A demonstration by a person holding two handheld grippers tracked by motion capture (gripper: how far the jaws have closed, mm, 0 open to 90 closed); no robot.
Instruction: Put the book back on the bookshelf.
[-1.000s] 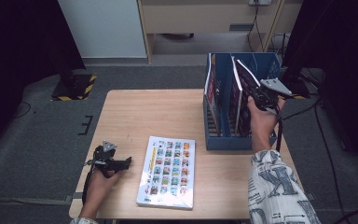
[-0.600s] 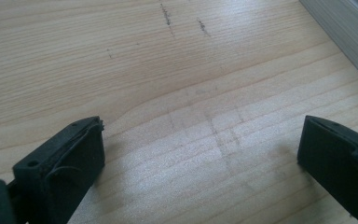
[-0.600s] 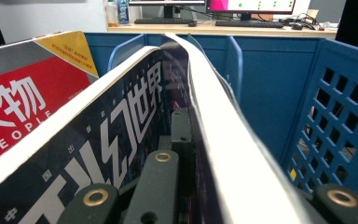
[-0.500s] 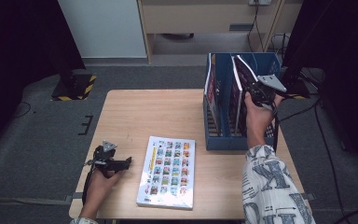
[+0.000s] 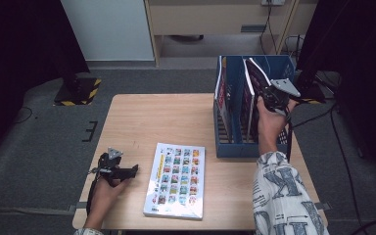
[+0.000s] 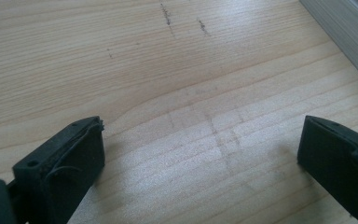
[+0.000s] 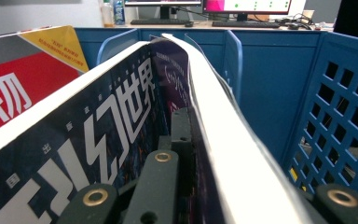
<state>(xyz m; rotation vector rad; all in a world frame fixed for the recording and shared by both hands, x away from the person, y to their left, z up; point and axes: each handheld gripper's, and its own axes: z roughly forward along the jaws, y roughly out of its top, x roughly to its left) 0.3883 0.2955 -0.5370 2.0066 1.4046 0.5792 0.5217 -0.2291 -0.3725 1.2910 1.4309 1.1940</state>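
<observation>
A blue file rack [image 5: 235, 147] stands on the right of the wooden table [image 5: 161, 117] with upright books in it. My right gripper [image 5: 270, 95] is shut on the top of a dark-covered book [image 5: 253, 78] that leans in the rack. In the right gripper view the jaws clamp this dark book [image 7: 98, 140], and its white page edge [image 7: 223, 140] curves between them. A colourful picture book [image 5: 177, 178] lies flat near the front edge. My left gripper [image 5: 131, 170] rests open on the table to the left of it, with only bare wood between its fingers [image 6: 70, 158].
A red and yellow book [image 7: 18, 93] stands left of the dark one. The rack's perforated blue wall [image 7: 345, 121] is close on the right. The picture book's page edge [image 6: 345, 37] lies just beyond the left gripper. A cabinet and dark floor lie behind the table.
My right gripper has shifted slightly left and farther back with the dark book in its grip. The left gripper and the picture book have stayed put.
</observation>
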